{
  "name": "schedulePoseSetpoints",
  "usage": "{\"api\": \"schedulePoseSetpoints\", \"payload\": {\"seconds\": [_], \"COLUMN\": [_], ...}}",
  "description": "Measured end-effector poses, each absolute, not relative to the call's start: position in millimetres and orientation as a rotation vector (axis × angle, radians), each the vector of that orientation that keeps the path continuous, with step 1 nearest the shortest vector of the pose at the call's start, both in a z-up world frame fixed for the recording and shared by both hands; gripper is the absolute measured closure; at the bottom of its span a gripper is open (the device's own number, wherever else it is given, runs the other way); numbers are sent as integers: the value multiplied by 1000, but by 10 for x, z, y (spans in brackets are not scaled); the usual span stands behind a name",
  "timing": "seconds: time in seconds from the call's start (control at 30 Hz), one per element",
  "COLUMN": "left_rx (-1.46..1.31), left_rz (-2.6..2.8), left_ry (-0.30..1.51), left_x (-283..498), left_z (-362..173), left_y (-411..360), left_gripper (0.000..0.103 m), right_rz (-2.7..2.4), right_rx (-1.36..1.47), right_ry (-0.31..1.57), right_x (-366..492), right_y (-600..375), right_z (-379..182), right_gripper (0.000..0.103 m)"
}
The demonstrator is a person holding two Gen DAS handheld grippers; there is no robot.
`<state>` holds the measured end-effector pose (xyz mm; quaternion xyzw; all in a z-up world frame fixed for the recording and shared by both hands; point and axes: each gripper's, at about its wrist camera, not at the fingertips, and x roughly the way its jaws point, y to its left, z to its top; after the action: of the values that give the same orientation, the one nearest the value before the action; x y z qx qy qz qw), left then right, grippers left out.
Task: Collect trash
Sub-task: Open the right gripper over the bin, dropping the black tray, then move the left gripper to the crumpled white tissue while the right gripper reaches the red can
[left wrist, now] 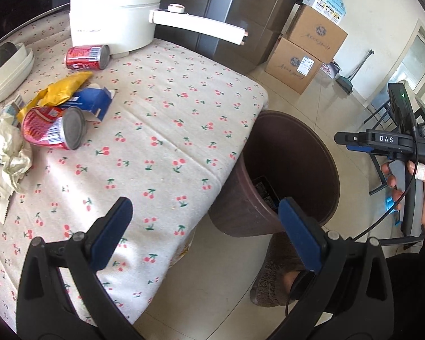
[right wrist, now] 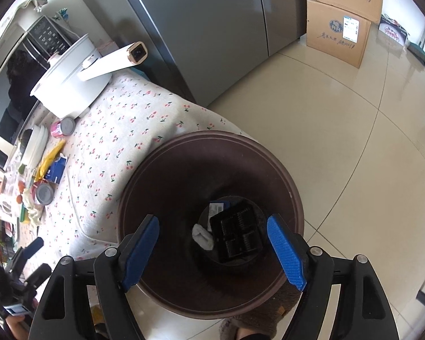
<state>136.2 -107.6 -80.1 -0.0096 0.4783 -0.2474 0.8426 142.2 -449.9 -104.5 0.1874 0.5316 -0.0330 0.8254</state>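
Only the right wrist view looks down into the bin (right wrist: 209,170) — one black tray (right wrist: 236,236), one white wad (right wrist: 202,236), one blue-edged scrap (right wrist: 219,206) at the bottom. The left view shows the table (left wrist: 161,130) beside the bin: two cans (left wrist: 52,129), one blue carton (left wrist: 92,102), one yellow wrapper (left wrist: 62,87), crumpled paper (left wrist: 12,153). Left gripper (left wrist: 205,215) is spread wide, holding nothing; right gripper (right wrist: 212,240) gapes empty above the bin.

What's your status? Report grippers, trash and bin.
Left gripper open, empty, over table edge. Right gripper open, empty, above the bin; black tray inside. Two cans, wrappers on the table. Nothing in the way.
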Motion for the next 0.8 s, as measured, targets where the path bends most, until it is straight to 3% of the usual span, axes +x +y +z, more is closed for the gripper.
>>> {"api": "schedulePoseSetpoints", "payload": {"seconds": [0.8], "left_rx": [-182], "left_rz": [-184], "left_ry": [1003], "left_x": [1190], "left_z": [-642], "left_y": [668], "left_gripper": [1], "right_rz": [87], "right_rx": [330], "right_ry": [1107], "right_x": [1855], "right_y": [-2993], "right_z": [-712], "right_gripper": [19]}}
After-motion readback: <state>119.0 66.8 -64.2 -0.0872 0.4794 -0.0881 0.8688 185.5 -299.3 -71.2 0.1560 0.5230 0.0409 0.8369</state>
